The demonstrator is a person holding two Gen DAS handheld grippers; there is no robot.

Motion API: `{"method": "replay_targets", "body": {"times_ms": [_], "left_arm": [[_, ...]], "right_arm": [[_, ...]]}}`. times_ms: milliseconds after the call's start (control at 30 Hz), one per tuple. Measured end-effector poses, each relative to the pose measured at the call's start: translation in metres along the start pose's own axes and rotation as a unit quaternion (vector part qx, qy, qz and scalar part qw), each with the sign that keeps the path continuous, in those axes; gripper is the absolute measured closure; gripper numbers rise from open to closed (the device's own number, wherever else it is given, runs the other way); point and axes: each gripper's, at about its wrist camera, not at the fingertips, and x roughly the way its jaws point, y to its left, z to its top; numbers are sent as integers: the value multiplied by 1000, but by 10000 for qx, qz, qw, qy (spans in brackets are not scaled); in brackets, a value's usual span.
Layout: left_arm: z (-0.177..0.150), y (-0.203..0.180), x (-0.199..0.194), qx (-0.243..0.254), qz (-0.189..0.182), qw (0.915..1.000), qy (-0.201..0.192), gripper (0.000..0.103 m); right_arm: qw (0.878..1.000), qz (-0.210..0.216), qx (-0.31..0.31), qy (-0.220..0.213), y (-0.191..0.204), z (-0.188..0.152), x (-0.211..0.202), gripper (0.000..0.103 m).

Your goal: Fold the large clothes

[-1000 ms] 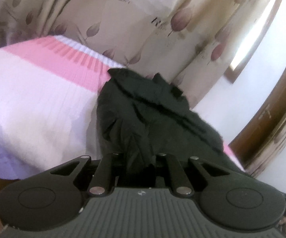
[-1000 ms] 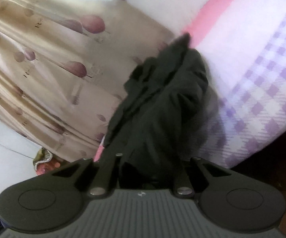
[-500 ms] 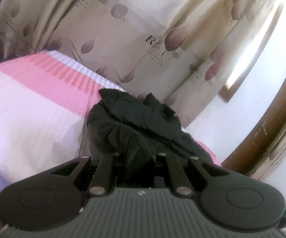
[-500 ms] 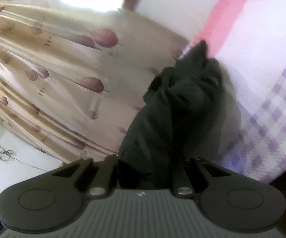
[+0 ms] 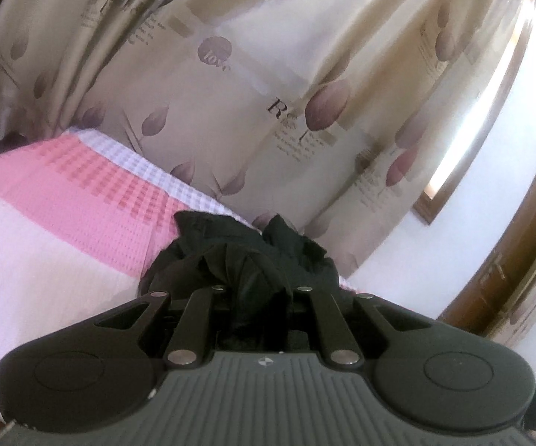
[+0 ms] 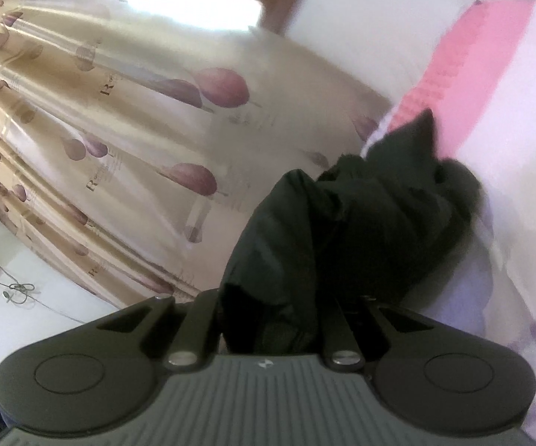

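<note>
Here, nearest each lens, both tongs are clamped on one dark garment (image 5: 253, 260).

Left wrist view: the left gripper (image 5: 258, 297) holds a bunched fold of the cloth at 6 o'clock. The jaws stand nearly closed, with only the thickness of fabric between them. The fingertips themselves are buried in cloth and cannot be seen.

Right wrist view: the right gripper (image 6: 279, 308) holds another bunch of the same garment (image 6: 361, 223), likewise nearly closed on fabric. The cloth rises from 6 o'clock toward 1 o'clock.

Holding two separate points probably serves to lift and spread the large item, so that its edges can be found before any fold is made. The garment is crumpled, so folding proper seems not yet begun.

Beyond the grip, the far end of the garment trails onto the bed cover (image 5: 63, 223), a pink, white and lilac checked sheet, at 9 o'clock in the left view and 2 o'clock in the right.

Farthest off, a leaf-printed curtain (image 5: 268, 93) hangs at 12 o'clock.
</note>
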Motion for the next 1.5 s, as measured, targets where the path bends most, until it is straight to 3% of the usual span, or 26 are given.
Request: {"method": "replay_targets", "body": {"times_ms": [667, 1500], "left_arm": [[43, -18, 73, 313, 237, 9988, -303, 84], [64, -20, 142, 301, 563, 9974, -338, 83]], "right_arm": [[9993, -237, -257, -94, -1, 69, 73, 91], [9980, -540, -326, -47, -19, 107, 127, 91]]}}
